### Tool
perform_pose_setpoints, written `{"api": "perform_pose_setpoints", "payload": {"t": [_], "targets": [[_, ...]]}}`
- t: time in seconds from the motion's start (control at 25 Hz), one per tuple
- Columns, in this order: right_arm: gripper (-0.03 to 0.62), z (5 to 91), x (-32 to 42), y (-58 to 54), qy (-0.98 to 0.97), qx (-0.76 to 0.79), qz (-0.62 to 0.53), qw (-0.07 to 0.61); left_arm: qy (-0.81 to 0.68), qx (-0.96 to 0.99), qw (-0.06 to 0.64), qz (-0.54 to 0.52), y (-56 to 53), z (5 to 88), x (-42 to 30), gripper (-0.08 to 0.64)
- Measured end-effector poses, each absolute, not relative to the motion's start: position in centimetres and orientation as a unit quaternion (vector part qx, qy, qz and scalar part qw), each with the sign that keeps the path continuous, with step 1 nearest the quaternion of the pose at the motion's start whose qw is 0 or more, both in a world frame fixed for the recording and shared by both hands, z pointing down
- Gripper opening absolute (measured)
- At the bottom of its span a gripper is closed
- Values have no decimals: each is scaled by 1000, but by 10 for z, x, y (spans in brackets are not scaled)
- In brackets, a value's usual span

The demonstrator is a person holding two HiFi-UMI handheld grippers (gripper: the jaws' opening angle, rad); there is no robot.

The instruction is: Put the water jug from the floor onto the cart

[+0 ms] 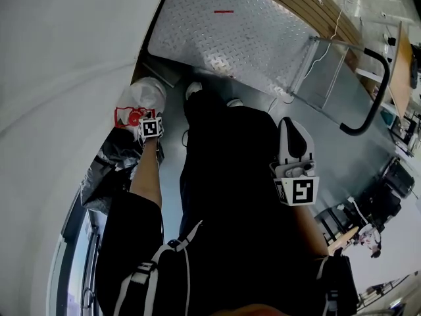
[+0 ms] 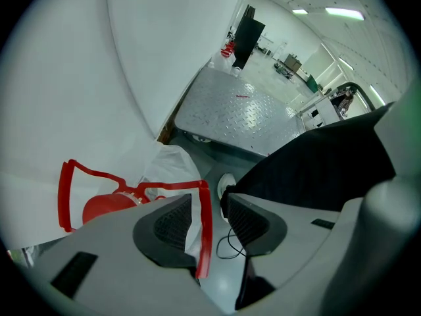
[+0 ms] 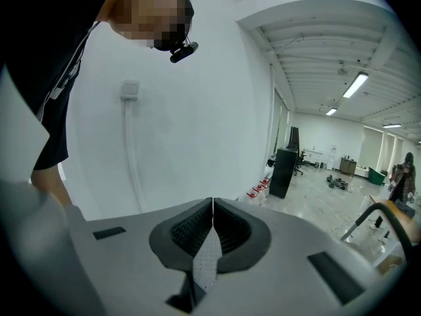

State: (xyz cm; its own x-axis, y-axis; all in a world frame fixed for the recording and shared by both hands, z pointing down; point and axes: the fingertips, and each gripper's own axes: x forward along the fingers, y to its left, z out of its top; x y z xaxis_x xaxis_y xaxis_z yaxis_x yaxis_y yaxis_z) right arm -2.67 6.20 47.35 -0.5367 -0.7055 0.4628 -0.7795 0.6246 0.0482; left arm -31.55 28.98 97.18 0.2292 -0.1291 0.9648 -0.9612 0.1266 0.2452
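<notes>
The water jug (image 1: 143, 96) stands on the floor against the white wall, wrapped in clear plastic, with a red cap and a red handle frame (image 1: 127, 116). My left gripper (image 1: 147, 120) hangs just over it, pointing down. In the left gripper view the jaws (image 2: 209, 212) stand open; one red bar of the handle (image 2: 204, 226) runs between them, close to the left pad, which does not press on it. The red cap (image 2: 105, 208) lies left of the jaws. My right gripper (image 1: 293, 125) is held apart, over the person's right side, shut and empty (image 3: 212, 209).
The cart's diamond-plate deck (image 1: 223, 31) lies just beyond the jug, with its black push handle (image 1: 375, 97) at the right. The wall (image 1: 59, 78) hems in the left side. The person's shoes (image 1: 193, 89) stand between jug and cart. Black plastic (image 1: 112, 160) lies nearer along the wall.
</notes>
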Motion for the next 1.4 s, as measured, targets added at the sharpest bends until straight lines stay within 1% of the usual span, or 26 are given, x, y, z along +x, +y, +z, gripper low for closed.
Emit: {"api": "perform_pose_setpoints", "payload": {"t": [0.12, 0.28, 0.52, 0.6, 0.64, 0.68, 0.72, 0.8, 0.92, 1.2, 1.4], "targets": [[18, 483, -27, 60, -873, 422, 90, 228, -494, 545, 567, 370, 288, 980, -314, 164], [18, 489, -27, 59, -876, 419, 103, 215, -498, 548, 552, 382, 286, 985, -315, 164], [18, 507, -23, 60, -873, 416, 114, 227, -497, 542, 562, 379, 294, 993, -313, 164], [18, 511, -22, 60, -872, 415, 119, 230, -503, 542, 553, 385, 293, 992, -316, 159], [18, 513, -22, 61, -872, 414, 122, 230, -505, 545, 545, 388, 291, 991, -317, 126], [18, 514, -22, 61, -871, 415, 125, 230, -505, 551, 537, 392, 290, 990, -318, 62], [18, 514, -22, 61, -871, 416, 127, 230, -502, 556, 532, 396, 289, 989, -318, 51], [18, 512, -21, 61, -870, 419, 127, 229, -490, 553, 546, 396, 296, 988, -314, 43], [18, 507, -19, 63, -867, 424, 131, 228, -477, 547, 570, 385, 304, 984, -313, 41], [18, 474, -16, 59, -861, 441, 137, 214, -476, 528, 567, 416, 310, 953, -336, 43], [18, 445, -9, 59, -854, 460, 144, 198, -479, 514, 575, 419, 319, 914, -345, 44]]}}
